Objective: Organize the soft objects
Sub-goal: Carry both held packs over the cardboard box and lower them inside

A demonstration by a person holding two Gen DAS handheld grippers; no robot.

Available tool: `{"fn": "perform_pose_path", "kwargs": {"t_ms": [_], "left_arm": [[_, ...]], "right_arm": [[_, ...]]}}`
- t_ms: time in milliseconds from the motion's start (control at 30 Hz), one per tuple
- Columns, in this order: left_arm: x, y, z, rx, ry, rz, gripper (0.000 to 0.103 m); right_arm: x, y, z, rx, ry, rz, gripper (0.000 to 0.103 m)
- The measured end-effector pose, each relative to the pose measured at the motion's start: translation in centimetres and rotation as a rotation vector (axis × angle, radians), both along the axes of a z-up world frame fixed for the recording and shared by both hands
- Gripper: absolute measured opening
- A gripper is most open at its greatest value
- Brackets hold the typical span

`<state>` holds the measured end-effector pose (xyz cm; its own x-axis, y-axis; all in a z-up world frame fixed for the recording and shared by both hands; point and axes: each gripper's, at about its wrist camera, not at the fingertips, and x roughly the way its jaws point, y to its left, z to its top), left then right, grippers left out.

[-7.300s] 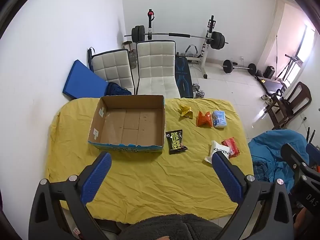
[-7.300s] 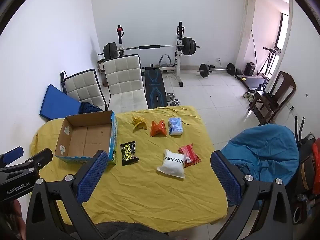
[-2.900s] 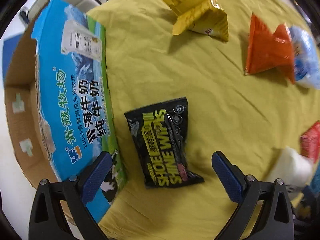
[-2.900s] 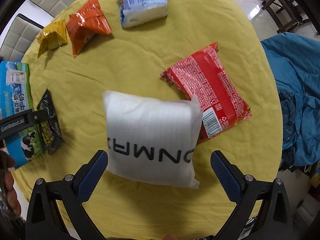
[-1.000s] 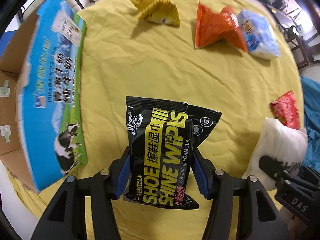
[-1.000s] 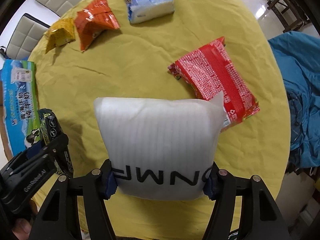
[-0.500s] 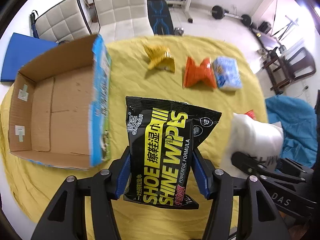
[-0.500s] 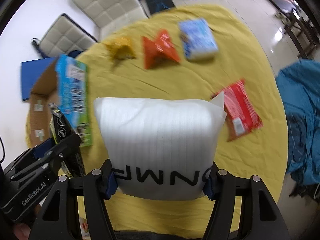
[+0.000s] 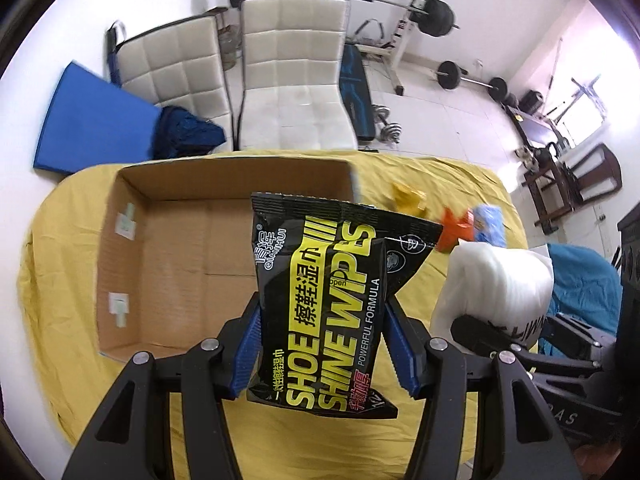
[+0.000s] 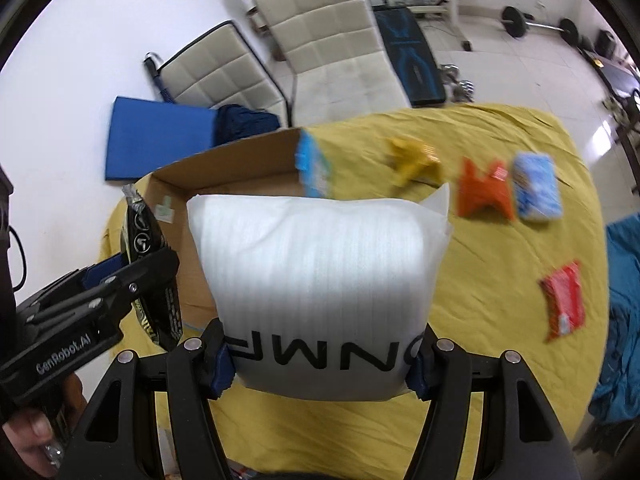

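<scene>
My left gripper (image 9: 324, 350) is shut on a black and yellow shoe wipes pack (image 9: 332, 300) and holds it in the air over the near right part of the open cardboard box (image 9: 128, 264). My right gripper (image 10: 320, 360) is shut on a white foam pillow pack (image 10: 320, 272), lifted above the yellow table near the box's right wall (image 10: 314, 168). The white pack also shows in the left wrist view (image 9: 496, 284), and the wipes pack in the right wrist view (image 10: 148, 256). The box looks empty inside.
On the yellow cloth (image 10: 500, 264) lie a yellow packet (image 10: 412, 156), an orange packet (image 10: 484, 192), a blue and white pack (image 10: 536, 188) and a red pack (image 10: 564, 300). Two white chairs (image 9: 292, 76) and a blue mat (image 9: 92, 120) stand behind the table.
Both grippers closed on their packs and lifted them. In the last half second both have moved left, toward and over the box, and tilted up.
</scene>
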<state>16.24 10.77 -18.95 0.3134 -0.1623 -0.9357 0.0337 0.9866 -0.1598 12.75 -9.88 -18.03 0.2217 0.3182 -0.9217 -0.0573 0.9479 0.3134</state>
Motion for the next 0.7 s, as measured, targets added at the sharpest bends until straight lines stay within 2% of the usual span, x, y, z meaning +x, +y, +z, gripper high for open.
{"fn": "perform_pose_path", "kwargs": {"t_ms": [167, 333, 500, 700], "left_arm": [[3.6, 6.8, -2.5, -0.049, 0.064, 0.053, 0.054], [7.4, 11.6, -7.4, -0.129, 0.169, 0.104, 0.054], [11.4, 13.0, -13.2, -0.194, 0.274, 0.092, 0.054], [14.1, 12.6, -17.7, -0.204, 0.346, 0.048, 0.055]], "right_arm": [[3.9, 6.8, -2.2, -0.013, 0.023, 0.043, 0.068], [8.7, 11.3, -7.6, -0.028, 0.108, 0.052, 0.068], [12.3, 14.4, -12.5, -0.088, 0.165, 0.056, 0.068], [15.1, 15.9, -17.1, -0.170, 0.208, 0.077, 0.068]]}}
